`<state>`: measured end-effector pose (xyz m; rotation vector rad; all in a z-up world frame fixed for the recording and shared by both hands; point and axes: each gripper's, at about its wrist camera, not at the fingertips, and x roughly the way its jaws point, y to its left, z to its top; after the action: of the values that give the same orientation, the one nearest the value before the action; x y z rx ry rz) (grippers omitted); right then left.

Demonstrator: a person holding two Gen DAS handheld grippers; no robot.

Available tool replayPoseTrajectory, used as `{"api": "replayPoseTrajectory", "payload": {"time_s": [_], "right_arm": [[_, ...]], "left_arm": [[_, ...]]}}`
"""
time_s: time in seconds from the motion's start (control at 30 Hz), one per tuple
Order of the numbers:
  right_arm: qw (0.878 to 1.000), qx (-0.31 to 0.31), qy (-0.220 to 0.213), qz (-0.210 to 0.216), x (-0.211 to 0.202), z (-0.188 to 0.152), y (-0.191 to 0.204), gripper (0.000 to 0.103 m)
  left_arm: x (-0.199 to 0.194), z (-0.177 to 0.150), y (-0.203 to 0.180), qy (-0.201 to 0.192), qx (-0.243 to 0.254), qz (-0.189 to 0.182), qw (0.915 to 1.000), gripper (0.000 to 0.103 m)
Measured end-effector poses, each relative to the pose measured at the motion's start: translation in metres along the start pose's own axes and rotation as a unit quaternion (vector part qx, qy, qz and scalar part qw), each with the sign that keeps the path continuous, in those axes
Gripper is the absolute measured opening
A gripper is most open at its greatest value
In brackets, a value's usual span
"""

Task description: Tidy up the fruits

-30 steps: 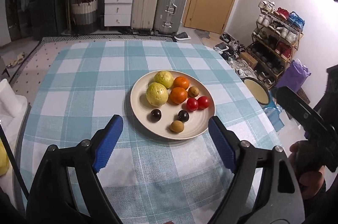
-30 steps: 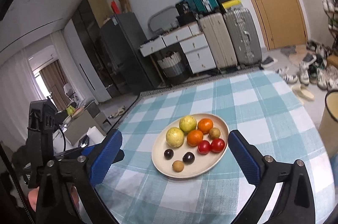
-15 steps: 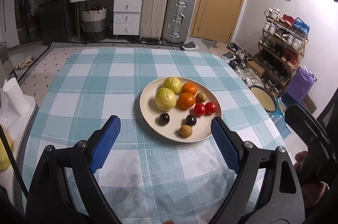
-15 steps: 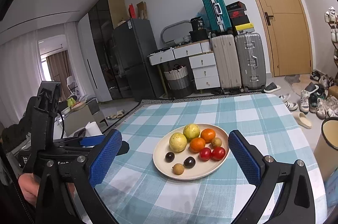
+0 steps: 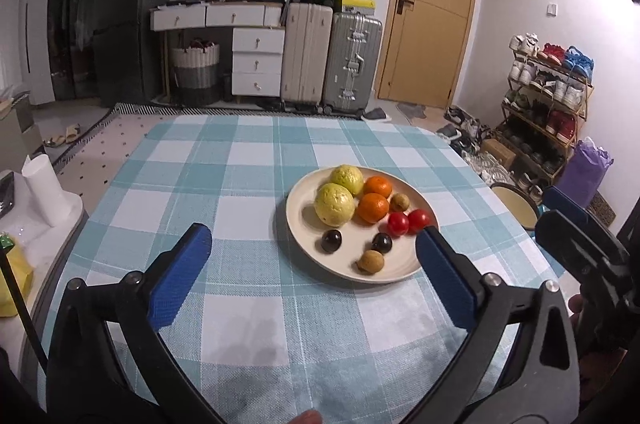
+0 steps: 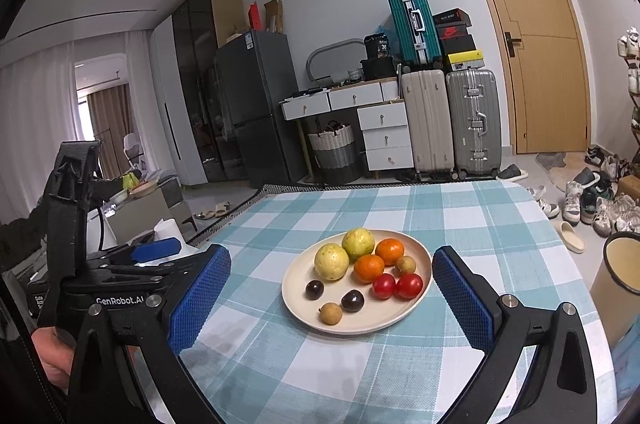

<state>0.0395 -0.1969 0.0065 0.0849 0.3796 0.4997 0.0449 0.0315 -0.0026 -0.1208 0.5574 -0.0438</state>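
Woven checked cloth (image 5: 256, 179) covers the desk; the plate (image 5: 298, 224) looks smooth and matt; tomatoes (image 6: 396, 286) shine glossy; the right tool's pads (image 6: 464, 294) are textured blue rubber.

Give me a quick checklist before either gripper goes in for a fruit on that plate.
1. Left gripper empty, jaws opening: ok.
2. Right gripper open and empty: ok.
3. All fruit on the plate, none loose on the tablecloth: ok.
4. Brown fruit at the near rim unobstructed: ok.
5. Red tomatoes touch each other; clean single pick: not ok.
6. Destination for sorted fruit in view: cannot tell.
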Motion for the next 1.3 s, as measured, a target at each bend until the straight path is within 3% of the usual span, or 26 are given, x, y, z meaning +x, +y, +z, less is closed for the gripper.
{"api": "replayPoseTrajectory", "payload": {"time_s": [0.07,0.23,0.43,0.7,1.13,1.23,1.3], "right_arm": [[1.000,-0.010,-0.009,-0.003,-0.001,-0.003,0.000,0.103],[0.999,-0.029,-0.029,-0.008,-0.001,-0.012,0.001,0.103],[0.999,-0.041,-0.032,-0.014,0.005,-0.021,0.001,0.103],[0.998,-0.052,-0.032,-0.033,0.011,-0.029,-0.002,0.103],[0.997,-0.054,-0.012,-0.046,0.019,-0.043,-0.007,0.103],[0.997,-0.056,-0.009,-0.047,0.020,-0.043,-0.007,0.103],[0.997,-0.063,-0.003,-0.052,0.023,-0.044,-0.004,0.103]], "left_arm": [[-0.004,-0.002,0.005,-0.024,-0.011,0.020,0.9994,0.102],[-0.011,-0.008,0.020,-0.073,-0.029,0.026,0.9966,0.102],[-0.016,-0.017,0.024,-0.129,-0.017,0.080,0.9882,0.102],[0.001,-0.032,0.025,-0.112,-0.010,0.094,0.9892,0.102],[0.003,-0.050,0.014,-0.157,0.028,0.081,0.9839,0.102],[0.008,-0.049,0.014,-0.146,0.025,0.071,0.9864,0.102],[0.019,-0.047,0.014,-0.117,0.026,0.063,0.9907,0.102]]}}
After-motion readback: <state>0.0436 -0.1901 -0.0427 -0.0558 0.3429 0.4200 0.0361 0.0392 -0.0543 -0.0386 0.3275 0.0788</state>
